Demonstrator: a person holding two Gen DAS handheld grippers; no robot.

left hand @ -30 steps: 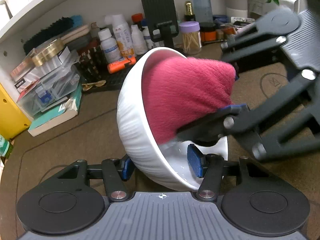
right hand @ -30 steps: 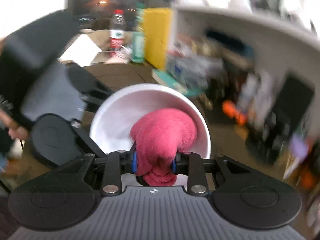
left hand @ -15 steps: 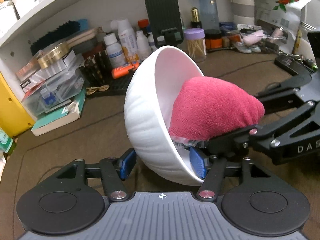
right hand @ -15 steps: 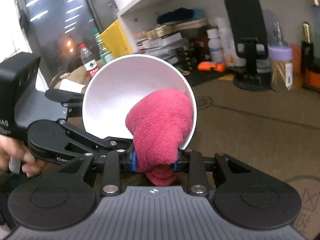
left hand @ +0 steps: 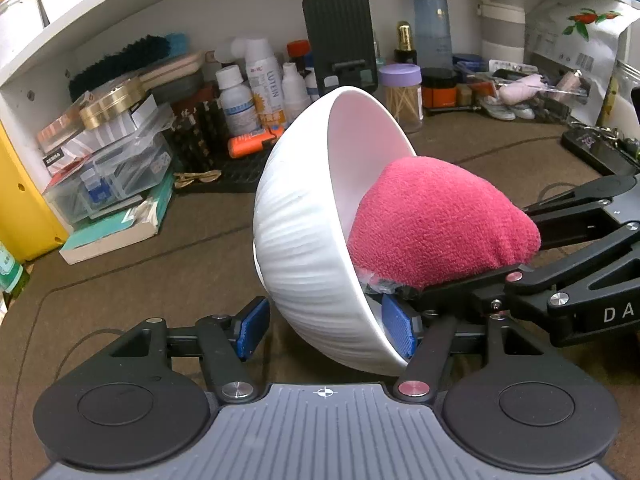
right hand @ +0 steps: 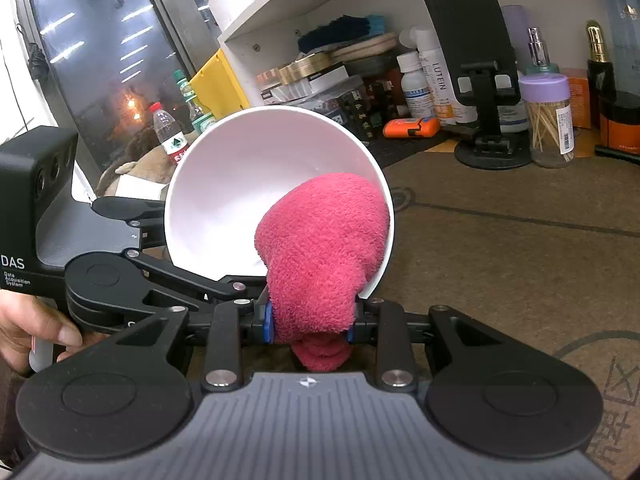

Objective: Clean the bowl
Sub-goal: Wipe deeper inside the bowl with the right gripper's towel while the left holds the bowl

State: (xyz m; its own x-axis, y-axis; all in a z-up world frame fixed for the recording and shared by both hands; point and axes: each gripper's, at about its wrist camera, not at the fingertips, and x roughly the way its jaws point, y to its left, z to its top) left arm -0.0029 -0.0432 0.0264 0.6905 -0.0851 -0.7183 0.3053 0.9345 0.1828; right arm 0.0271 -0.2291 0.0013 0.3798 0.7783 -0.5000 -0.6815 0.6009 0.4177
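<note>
A white ribbed bowl (left hand: 304, 220) is tipped on its side over the brown mat, mouth toward my right gripper. My left gripper (left hand: 324, 330) straddles its lower wall. The right pad (left hand: 396, 330) sits inside the rim and the left pad (left hand: 252, 330) stands a little off the ribbed outside. A red cloth (left hand: 432, 220) is bunched inside the bowl against its lower right wall. My right gripper (right hand: 310, 324) is shut on the cloth (right hand: 320, 240), whose tail hangs below the pads. The bowl (right hand: 224, 200) shows bare white above and left of the cloth.
Bottles, a black phone stand (left hand: 340, 36), a jar of toothpicks (left hand: 400, 96) and boxes crowd the shelf at the back. A yellow box (left hand: 16, 200) stands at the left. A hand (right hand: 32, 320) holds the left gripper's handle. Brown mat (right hand: 520, 260) lies to the right.
The right gripper rolled and drew the cloth from the bowl's upper inside down to its lower right. The left pad has come slightly away from the bowl's outside.
</note>
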